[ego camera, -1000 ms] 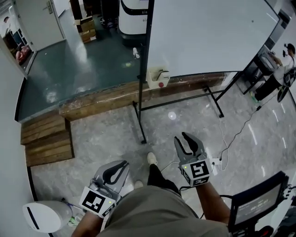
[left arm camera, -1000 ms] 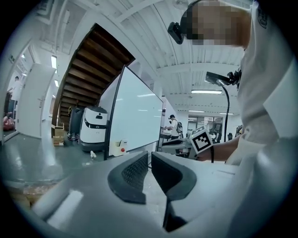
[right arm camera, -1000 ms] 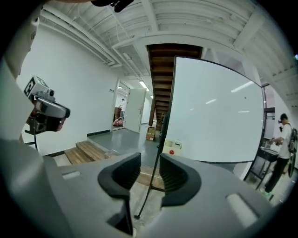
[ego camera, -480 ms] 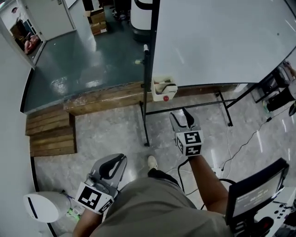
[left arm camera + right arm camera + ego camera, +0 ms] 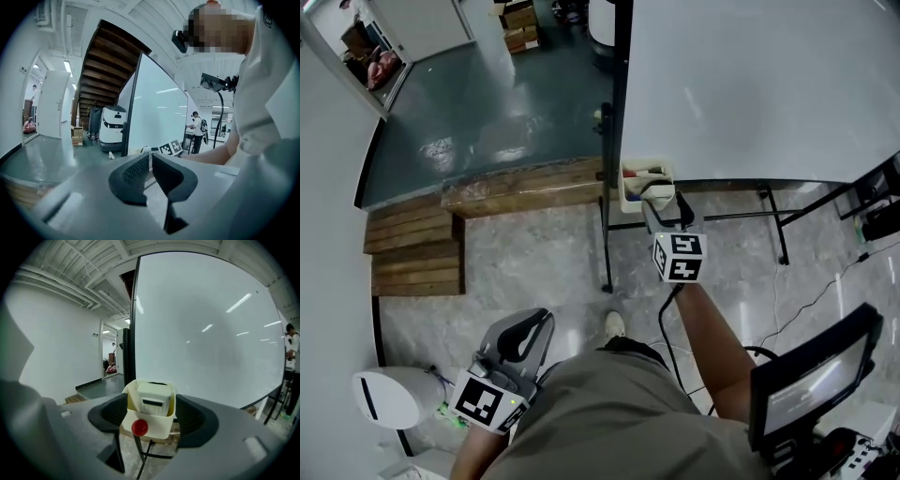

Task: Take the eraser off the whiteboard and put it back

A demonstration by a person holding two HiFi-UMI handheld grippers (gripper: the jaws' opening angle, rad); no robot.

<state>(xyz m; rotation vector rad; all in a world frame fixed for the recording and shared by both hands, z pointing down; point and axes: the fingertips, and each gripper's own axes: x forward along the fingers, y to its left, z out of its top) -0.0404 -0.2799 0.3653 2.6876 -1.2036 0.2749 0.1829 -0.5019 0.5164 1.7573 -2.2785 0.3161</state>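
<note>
The whiteboard [image 5: 759, 84] stands on a black frame. A cream holder [image 5: 628, 204] with a red dot hangs at its lower left corner. In the right gripper view a pale block-shaped eraser [image 5: 152, 399] stands upright in the holder [image 5: 154, 425]. My right gripper [image 5: 666, 199] is stretched out to the holder, and its jaws have just been opening. They stand open [image 5: 150, 411] on either side of the holder, pressing on nothing. My left gripper [image 5: 528, 330] hangs low beside the person's body, its jaws [image 5: 149, 164] together and empty.
The whiteboard stand's black legs [image 5: 607, 244] spread over the grey floor. Wooden steps [image 5: 412, 258] lie to the left, below a raised green floor. A white rounded machine [image 5: 380, 405] sits at bottom left, a monitor [image 5: 811, 375] at bottom right. A person [image 5: 196, 131] stands far off.
The right gripper has travelled forward from near the body up to the holder, and its jaws have spread wider. The person has stepped closer to the board. The left gripper stayed low.
</note>
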